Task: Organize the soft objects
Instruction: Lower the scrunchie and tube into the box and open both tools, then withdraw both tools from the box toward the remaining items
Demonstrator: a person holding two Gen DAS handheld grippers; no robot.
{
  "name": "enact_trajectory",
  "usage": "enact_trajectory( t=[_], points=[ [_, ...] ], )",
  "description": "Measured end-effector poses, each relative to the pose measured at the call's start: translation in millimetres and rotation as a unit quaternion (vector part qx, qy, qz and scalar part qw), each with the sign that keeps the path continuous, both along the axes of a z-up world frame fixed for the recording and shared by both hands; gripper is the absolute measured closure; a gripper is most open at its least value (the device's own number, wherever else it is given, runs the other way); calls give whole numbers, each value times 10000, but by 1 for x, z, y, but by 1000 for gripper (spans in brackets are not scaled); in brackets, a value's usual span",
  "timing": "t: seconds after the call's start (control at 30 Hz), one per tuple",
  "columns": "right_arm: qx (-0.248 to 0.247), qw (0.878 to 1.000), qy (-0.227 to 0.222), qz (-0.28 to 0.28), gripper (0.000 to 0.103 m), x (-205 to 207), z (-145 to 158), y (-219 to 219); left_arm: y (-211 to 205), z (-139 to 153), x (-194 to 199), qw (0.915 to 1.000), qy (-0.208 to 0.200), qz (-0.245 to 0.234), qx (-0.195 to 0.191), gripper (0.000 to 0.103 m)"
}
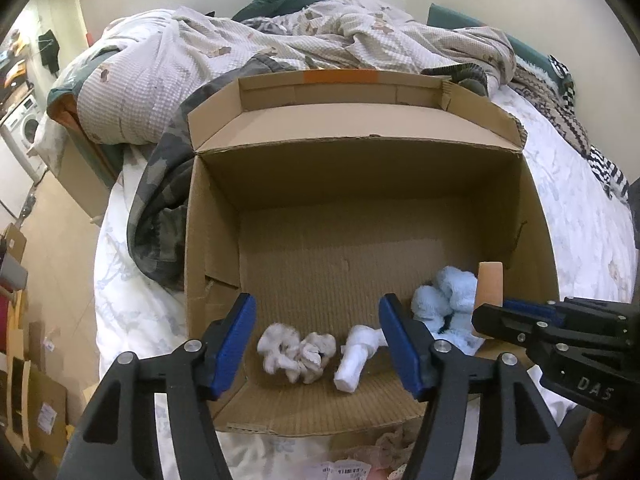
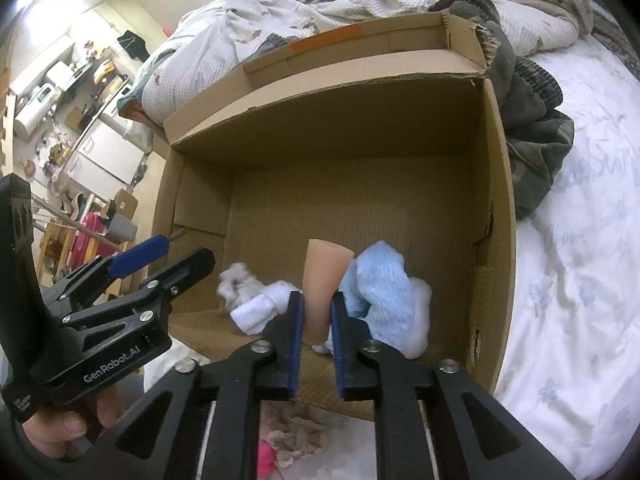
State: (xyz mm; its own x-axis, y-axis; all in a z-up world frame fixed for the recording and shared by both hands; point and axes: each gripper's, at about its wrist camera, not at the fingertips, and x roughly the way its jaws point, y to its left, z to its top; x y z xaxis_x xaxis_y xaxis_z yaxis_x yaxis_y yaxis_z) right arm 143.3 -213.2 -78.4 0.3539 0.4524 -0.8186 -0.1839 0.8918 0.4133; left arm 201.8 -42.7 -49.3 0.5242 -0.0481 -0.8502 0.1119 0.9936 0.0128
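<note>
An open cardboard box [image 1: 400,168] lies on the bed. On its floor lie a grey-white sock bundle [image 1: 296,350], a white rolled sock [image 1: 356,356] and a fluffy light-blue sock bundle [image 1: 444,300]. My left gripper [image 1: 318,344] is open above the box's near edge, over the white socks. My right gripper [image 2: 316,316] is shut on a rolled beige sock [image 2: 322,284], held upright over the box next to the blue bundle [image 2: 384,296]. The beige sock also shows in the left wrist view [image 1: 490,284]. The left gripper shows at the left of the right wrist view [image 2: 160,260].
A crumpled quilt [image 1: 224,60] and a dark camouflage garment [image 1: 160,208] lie behind and left of the box. The white bedsheet [image 2: 580,280] spreads to the right. Lacy and pink items [image 2: 288,436] lie in front of the box. Room clutter is far left.
</note>
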Motion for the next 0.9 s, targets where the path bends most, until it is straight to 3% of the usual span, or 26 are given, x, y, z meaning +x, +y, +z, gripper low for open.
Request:
enact_trajectory(
  t=[0.07, 0.1, 0.17, 0.33, 0.9],
  points=[
    [48, 10000, 14, -86, 66, 0, 1, -4, 1, 0, 0, 10000, 13, 32, 23, 42],
    [58, 9999, 21, -154, 45, 0, 1, -6, 2, -1, 1, 10000, 25, 44, 20, 42],
    [107, 9993, -69, -350, 29, -1, 4, -14, 2, -1, 1, 10000, 41, 59, -4, 42],
    [249, 9977, -141, -610, 29, -1, 8, -25, 2, 0, 0, 10000, -10, 68, 26, 42],
    [96, 9974, -341, -621, 29, -9, 23, -22, 15, 22, -19, 9996, -148, 216, -57, 42]
  ],
)
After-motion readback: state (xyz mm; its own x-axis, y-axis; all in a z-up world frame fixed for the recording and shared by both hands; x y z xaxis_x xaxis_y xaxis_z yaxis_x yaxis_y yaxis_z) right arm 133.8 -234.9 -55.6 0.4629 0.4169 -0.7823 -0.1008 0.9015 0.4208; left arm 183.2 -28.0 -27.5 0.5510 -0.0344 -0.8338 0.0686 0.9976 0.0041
